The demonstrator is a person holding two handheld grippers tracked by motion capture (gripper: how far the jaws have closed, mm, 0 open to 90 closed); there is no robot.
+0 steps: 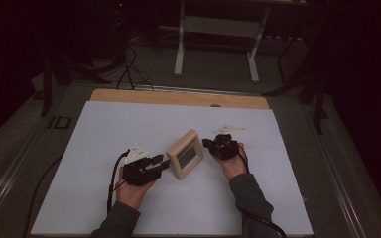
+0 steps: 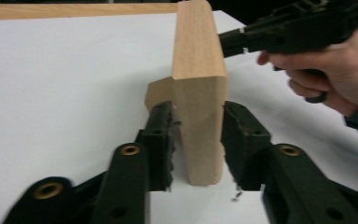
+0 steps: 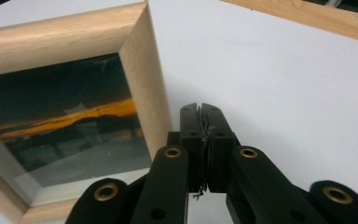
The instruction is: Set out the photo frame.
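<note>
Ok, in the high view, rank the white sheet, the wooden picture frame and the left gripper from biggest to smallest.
1. White sheet, by far the largest.
2. Wooden picture frame and left gripper: they look about alike in that view, so I won't rank one over the other.

Each hand-held gripper is black with brass-ringed pivot holes, a pale three-cornered top plate and a trailing black cable; the person wears grey sleeves.

Dim overhead view, dark at corners and background; brightly lit white counter in close views, foreground jaws softly blurred, faint glare on frame glass.
</note>
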